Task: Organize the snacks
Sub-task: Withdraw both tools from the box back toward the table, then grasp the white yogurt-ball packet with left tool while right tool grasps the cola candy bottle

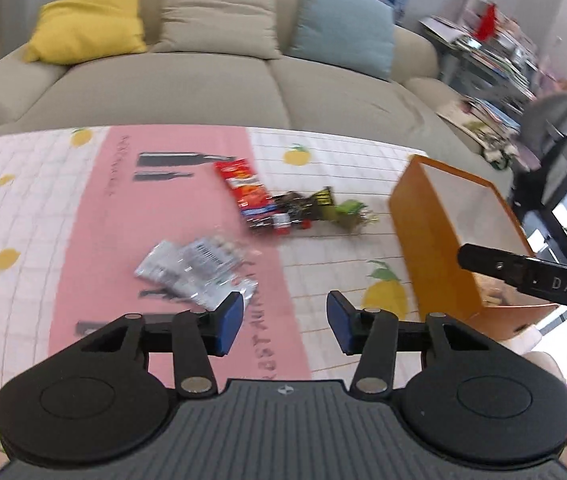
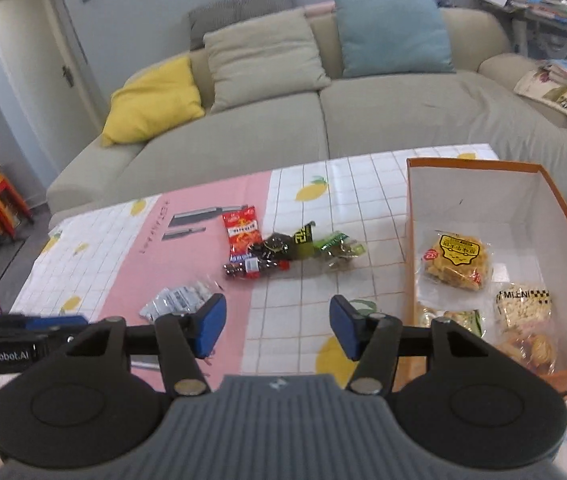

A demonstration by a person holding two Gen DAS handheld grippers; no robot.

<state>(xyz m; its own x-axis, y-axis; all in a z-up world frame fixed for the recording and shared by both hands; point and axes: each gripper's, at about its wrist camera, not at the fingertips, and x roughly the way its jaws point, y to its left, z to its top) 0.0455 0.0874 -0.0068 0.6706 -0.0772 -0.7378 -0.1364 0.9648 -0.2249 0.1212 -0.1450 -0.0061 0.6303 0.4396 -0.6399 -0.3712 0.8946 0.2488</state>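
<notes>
Left wrist view: left tongs (image 1: 279,322) wide apart, empty, above the bench (image 1: 23,216), near silver packets (image 1: 199,274). Right tongs (image 2: 278,326) likewise spread, holding nothing, beside the box (image 2: 479,200). Likely risk: thin, slippery foil sliding from the pads, or two overlapping packets lifting together. Farther out, red bag (image 2: 242,233) and dark and green wrappers (image 2: 307,248) heaped mid-bench; box partly filled.

Snack packets are seen scattered on the tabletop (image 2: 295,304): a red packet (image 2: 242,233) lying flat beside dark and green wrappers (image 2: 315,246), with silver sachets (image 2: 175,303) nearer; three yellow-toned snack packs (image 2: 457,261) are already laid inside the open orange box (image 2: 495,200) at right
</notes>
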